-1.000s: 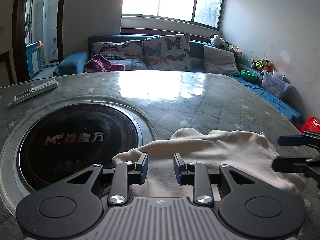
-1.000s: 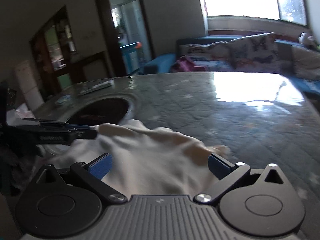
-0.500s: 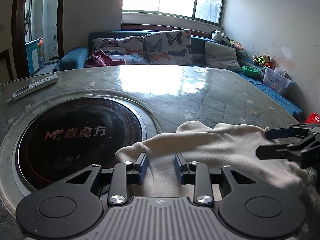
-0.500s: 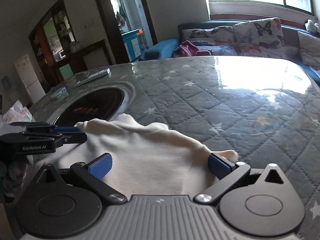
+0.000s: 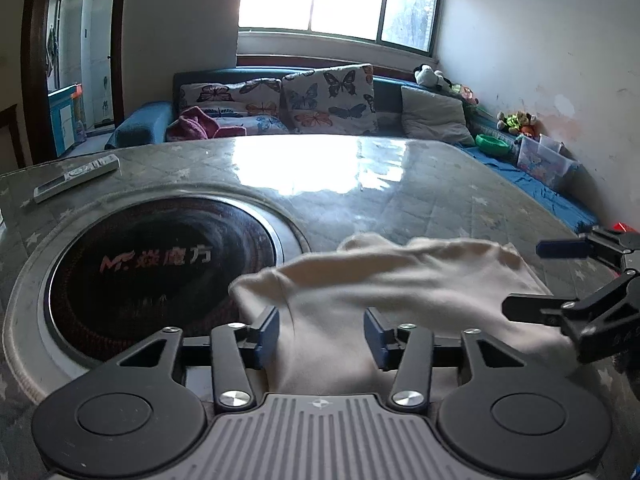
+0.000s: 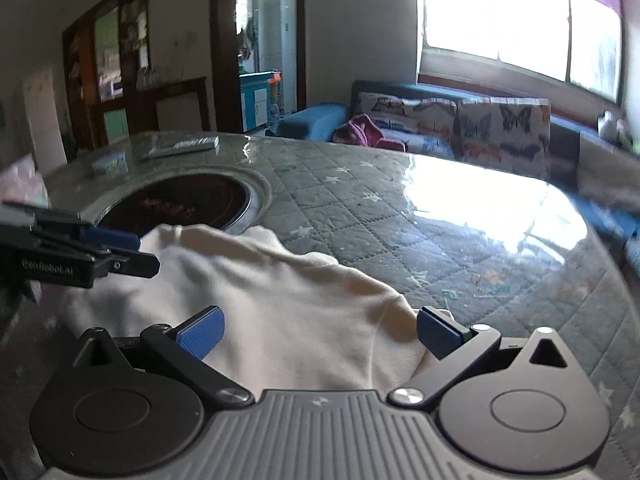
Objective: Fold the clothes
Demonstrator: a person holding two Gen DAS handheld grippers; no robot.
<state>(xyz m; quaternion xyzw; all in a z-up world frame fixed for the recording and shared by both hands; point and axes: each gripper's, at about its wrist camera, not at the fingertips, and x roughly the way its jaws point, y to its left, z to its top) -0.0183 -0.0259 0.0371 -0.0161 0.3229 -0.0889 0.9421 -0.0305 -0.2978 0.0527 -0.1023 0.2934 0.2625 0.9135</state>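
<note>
Cream garment [image 5: 400, 292]: one piece, soft knit, plain, no print. Lies bunched and rumpled in the lower centre of both wrist views [image 6: 280, 304], a rounded corner lapping the rim of the dark round inset plate [image 5: 160, 264].

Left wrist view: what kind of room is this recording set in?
Probably a home living-dining room: a blue sofa with butterfly-print cushions, and a quilted-cover table with a built-in round black hotplate.

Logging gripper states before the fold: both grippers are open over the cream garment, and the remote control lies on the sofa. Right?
Not quite. The remote control lies on the quilted table, as the left wrist view shows. The left gripper and right gripper are indeed open over the cream garment.
</note>
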